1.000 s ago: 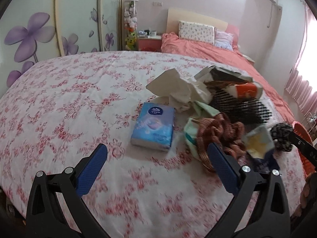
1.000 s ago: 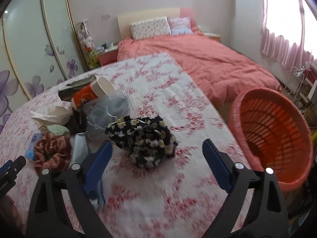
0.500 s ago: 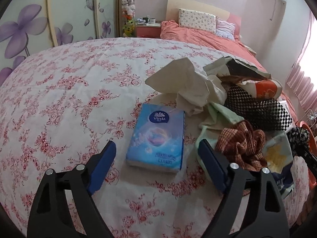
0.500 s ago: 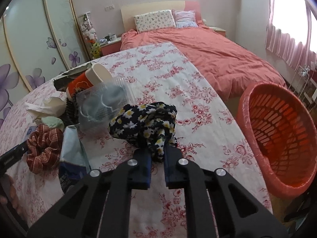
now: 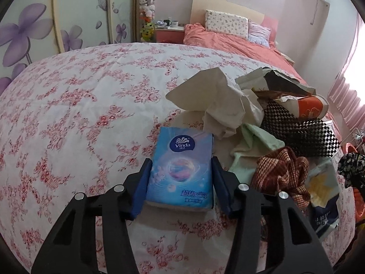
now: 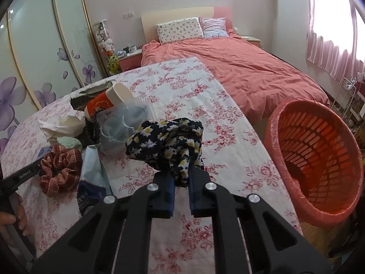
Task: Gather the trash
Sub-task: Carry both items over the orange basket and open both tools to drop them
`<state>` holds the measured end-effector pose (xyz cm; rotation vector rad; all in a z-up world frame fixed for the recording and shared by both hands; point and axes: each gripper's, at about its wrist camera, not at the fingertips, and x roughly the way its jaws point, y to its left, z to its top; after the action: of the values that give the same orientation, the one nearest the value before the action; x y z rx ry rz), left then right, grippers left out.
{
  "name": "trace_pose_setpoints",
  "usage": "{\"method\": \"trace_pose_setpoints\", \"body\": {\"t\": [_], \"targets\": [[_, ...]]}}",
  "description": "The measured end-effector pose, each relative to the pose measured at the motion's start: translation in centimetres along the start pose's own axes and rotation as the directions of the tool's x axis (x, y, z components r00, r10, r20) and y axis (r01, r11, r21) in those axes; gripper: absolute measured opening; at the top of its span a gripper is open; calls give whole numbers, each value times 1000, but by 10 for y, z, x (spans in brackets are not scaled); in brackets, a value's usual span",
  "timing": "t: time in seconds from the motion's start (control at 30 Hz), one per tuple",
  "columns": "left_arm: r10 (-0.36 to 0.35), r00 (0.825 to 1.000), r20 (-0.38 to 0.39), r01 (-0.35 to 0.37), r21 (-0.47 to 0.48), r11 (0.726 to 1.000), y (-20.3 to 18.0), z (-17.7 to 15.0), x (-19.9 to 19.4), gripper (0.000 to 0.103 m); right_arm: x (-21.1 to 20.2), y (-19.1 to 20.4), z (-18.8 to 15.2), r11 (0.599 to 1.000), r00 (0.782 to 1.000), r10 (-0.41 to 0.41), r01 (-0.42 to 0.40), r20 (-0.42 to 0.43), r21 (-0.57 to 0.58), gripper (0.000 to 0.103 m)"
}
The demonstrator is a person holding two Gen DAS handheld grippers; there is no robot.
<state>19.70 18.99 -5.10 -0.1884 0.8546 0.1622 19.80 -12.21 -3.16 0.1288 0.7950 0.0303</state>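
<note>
My left gripper (image 5: 180, 173) is shut on a blue Vinda tissue pack (image 5: 181, 167) that lies on the flowered tablecloth (image 5: 79, 105). My right gripper (image 6: 181, 178) is shut on a black daisy-print scrunchie (image 6: 167, 141) and holds it just above the cloth. An orange mesh basket (image 6: 317, 159) stands to the right of the table. A trash pile sits between the grippers: crumpled white paper (image 5: 219, 102), a black net (image 5: 298, 132), an orange cup (image 5: 310, 109), a red plaid scrunchie (image 5: 280, 171) and a blue-white wrapper (image 5: 324, 196).
A clear plastic blister tray (image 6: 123, 123) and a pale green cloth (image 5: 255, 141) lie in the pile. A bed with a coral cover (image 6: 239, 68) stands beyond the table. Wardrobe doors with purple flowers (image 5: 34, 27) line the left wall.
My left gripper moved forward and closed on the tissue pack. My right gripper closed on the daisy scrunchie and lifted it slightly.
</note>
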Motion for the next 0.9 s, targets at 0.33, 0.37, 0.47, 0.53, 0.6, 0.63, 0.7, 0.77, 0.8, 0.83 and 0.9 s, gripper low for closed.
{"method": "trace_pose_setpoints", "body": {"t": [0.33,0.37,0.47,0.53,0.6,0.63,0.7,0.77,0.8,0.83,0.9], "targets": [[-44,995,84,45,0,999,-5,-3,-48,52,-40,-16,4,999,997,11,-14,74,29,10],[-57,994,93,56,5,998,-9,-3,-54,52,-44,-18,4,999,997,10,-13,81,34,10],[-107,987,123,103,33,994,-25,-1,-72,52,-54,-26,4,999,995,3,-8,100,47,10],[-139,980,139,133,54,990,-38,0,-82,52,-61,-34,4,998,994,-5,-1,110,59,10],[-184,971,153,174,78,982,-56,1,-93,52,-69,-46,4,996,993,-16,6,120,85,10],[-202,966,158,190,90,978,-63,1,-97,52,-71,-50,4,995,992,-20,8,123,95,10],[-242,956,165,225,117,967,-81,1,-104,52,-78,-65,4,992,991,-34,17,132,126,10],[-288,943,165,266,145,953,-101,1,-110,52,-84,-77,5,988,989,-49,28,141,152,10],[-313,936,164,288,159,944,-111,2,-112,52,-88,-85,5,985,987,-61,36,148,168,10],[-339,927,160,311,174,934,-123,1,-113,52,-91,-93,5,982,985,-73,44,153,182,10],[-385,910,152,352,206,913,-147,0,-115,52,-95,-107,6,977,983,-93,58,161,207,10]]}}
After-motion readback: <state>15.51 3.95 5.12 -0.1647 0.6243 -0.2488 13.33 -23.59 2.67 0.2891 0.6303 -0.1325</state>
